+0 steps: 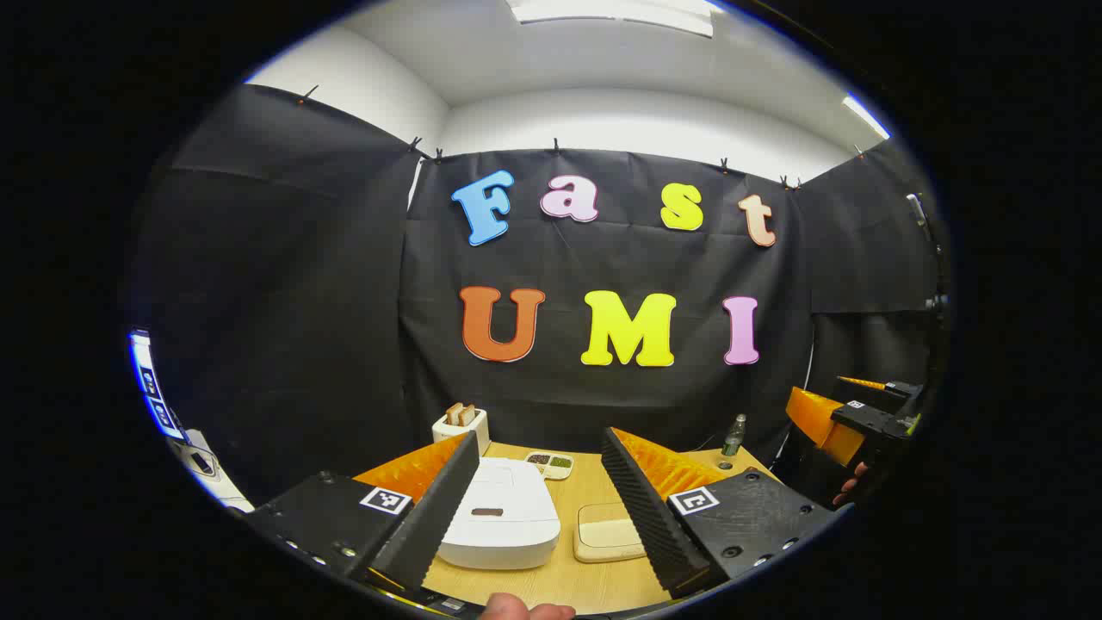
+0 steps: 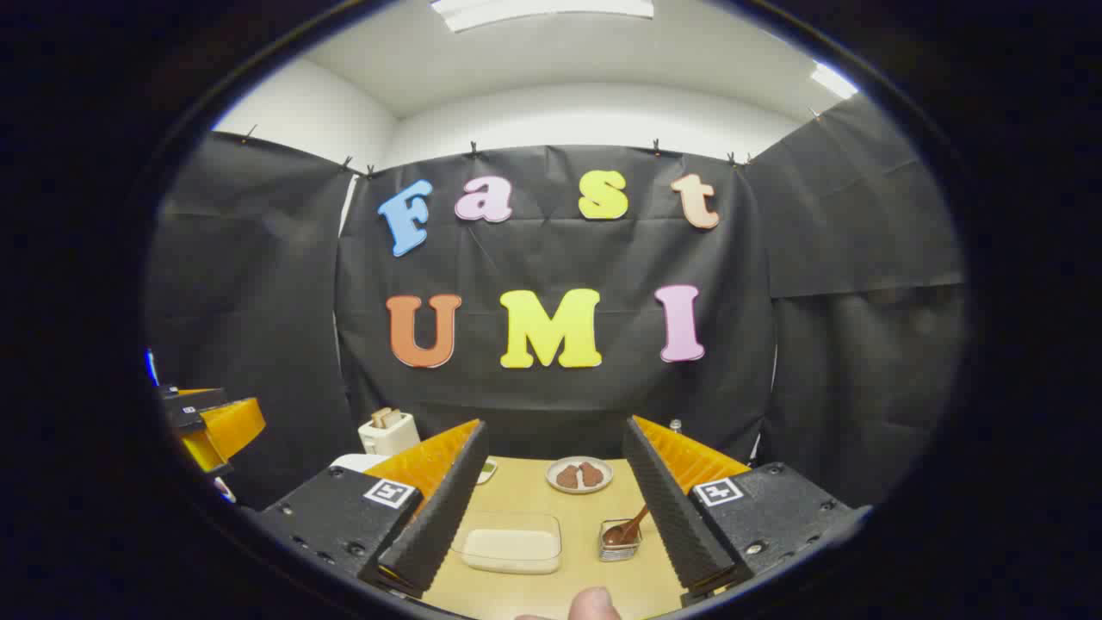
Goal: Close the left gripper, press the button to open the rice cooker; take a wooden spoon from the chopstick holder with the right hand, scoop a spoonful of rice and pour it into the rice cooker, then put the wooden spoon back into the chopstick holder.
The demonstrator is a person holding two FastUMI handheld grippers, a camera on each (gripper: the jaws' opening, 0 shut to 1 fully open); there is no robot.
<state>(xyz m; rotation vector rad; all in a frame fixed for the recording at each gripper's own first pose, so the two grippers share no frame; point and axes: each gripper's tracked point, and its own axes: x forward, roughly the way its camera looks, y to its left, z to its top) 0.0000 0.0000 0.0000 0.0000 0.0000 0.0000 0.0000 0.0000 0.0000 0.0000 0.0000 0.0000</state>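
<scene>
Left gripper view: my left gripper hangs with jaws apart above the shut rice cooker. My right gripper, jaws apart, faces the rice container; wooden spoon stands in the chopstick holder.

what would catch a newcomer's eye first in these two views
In the left gripper view, the white rice cooker sits closed on the wooden table, seen between the open left gripper. In the right gripper view, the open right gripper frames a container of rice and the wooden spoon in its holder.
</scene>
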